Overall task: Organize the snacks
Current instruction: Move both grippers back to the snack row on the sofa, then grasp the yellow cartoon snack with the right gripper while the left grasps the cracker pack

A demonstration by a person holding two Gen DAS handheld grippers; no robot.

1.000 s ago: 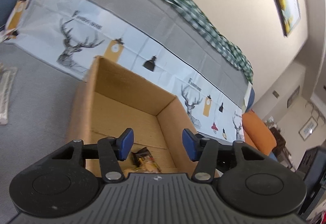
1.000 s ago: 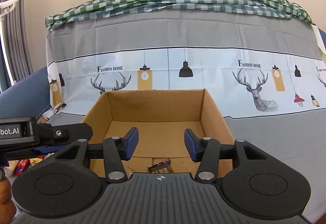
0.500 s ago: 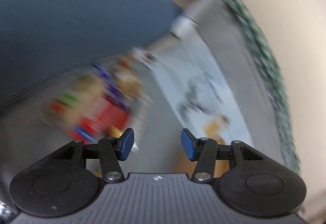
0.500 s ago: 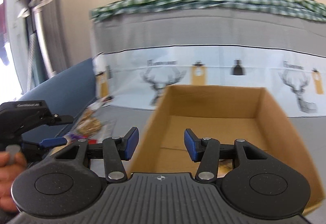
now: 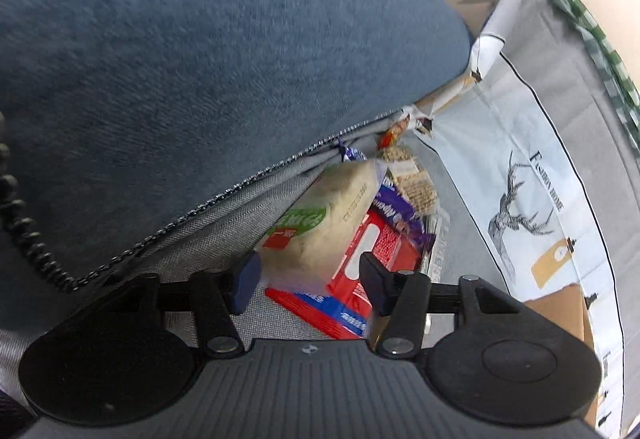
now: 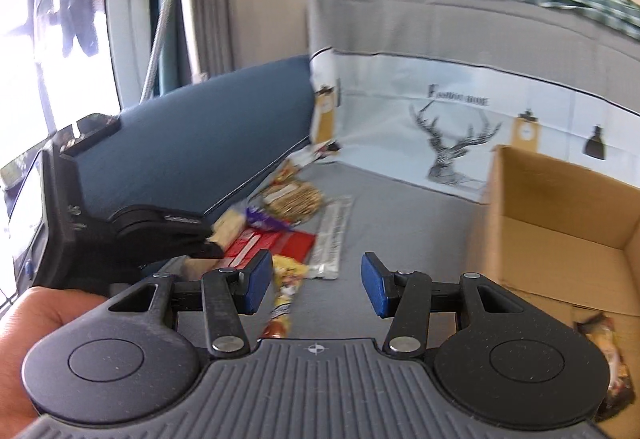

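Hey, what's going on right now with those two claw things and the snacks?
Left gripper open over snack pile. Right gripper open, empty. Cardboard box beside. Nothing blocking.

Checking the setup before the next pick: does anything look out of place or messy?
Yes. The snack pile lies jumbled against the blue cushion, packets overlapping at odd angles, and a yellow packet has strayed apart toward the right gripper. The patterned cover's corner looks torn and crumpled. The cardboard box sits upright.
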